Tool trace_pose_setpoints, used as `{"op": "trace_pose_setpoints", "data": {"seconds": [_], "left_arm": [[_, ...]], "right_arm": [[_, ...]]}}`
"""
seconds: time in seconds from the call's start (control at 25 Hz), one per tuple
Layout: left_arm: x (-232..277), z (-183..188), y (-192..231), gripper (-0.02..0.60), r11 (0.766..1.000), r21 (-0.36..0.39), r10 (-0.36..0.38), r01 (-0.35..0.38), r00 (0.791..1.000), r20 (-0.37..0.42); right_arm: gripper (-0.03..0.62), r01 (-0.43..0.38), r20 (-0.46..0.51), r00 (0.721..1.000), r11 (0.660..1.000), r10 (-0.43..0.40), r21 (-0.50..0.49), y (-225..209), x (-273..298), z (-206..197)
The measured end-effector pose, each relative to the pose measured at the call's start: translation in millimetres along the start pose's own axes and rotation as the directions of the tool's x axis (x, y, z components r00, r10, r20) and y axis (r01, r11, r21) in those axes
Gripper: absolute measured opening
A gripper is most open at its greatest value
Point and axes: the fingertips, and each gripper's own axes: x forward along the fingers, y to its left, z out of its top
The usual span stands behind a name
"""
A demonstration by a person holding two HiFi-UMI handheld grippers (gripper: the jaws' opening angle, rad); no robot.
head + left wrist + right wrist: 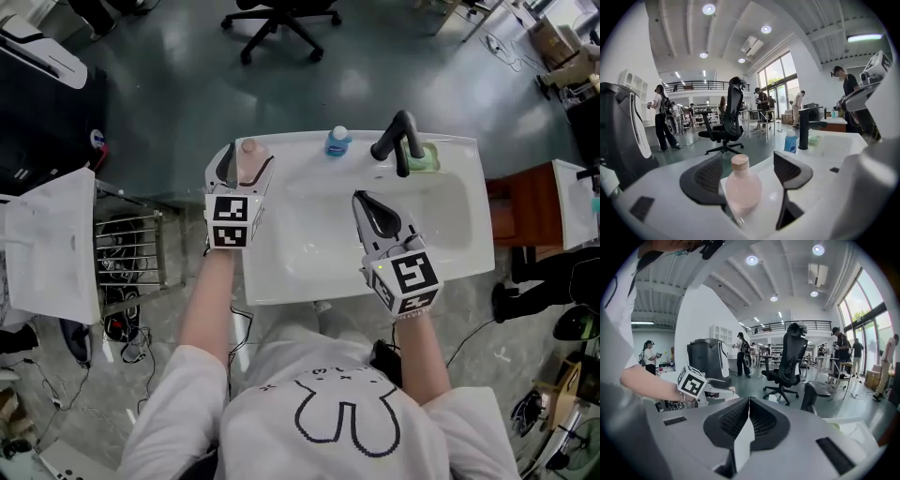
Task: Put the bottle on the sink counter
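Note:
A pale pink bottle [249,150] with a tan cap stands upright on the back left corner of the white sink counter [281,286]. My left gripper [247,167] is open around it. In the left gripper view the bottle [742,187] sits between the two black pads [708,176], with a visible gap on its right side. My right gripper [366,204] hovers over the sink basin, shut with nothing in it. Its pads meet edge to edge in the right gripper view [748,416].
A black faucet [398,141] rises at the back of the sink, with a small blue bottle [338,141] to its left and a green soap dish [427,157] to its right. A wire rack [131,253] stands left of the sink. An office chair [281,23] stands beyond.

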Motion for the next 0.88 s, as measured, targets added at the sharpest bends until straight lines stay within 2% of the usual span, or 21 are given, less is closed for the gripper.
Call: {"op": "trace_pose_setpoints", "data": {"seconds": [0.24,0.68,0.88], "left_arm": [[-38,30,-11,0.333,0.998,0.049,0.028,-0.030,0.998,0.056],[-114,67,-59,0.333,0.992,0.095,0.069,-0.082,0.988,0.136],[-146,85,-70,0.333,0.992,0.077,0.086,-0.103,0.976,0.198]], "right_arm": [[0.029,-0.008,0.077,0.997,1.000,0.010,-0.024,5,-25,17],[0.029,0.003,0.209,0.978,0.996,0.015,-0.087,9,-94,49],[0.029,0.012,0.254,0.967,0.995,0.013,-0.098,14,-115,61]]}}
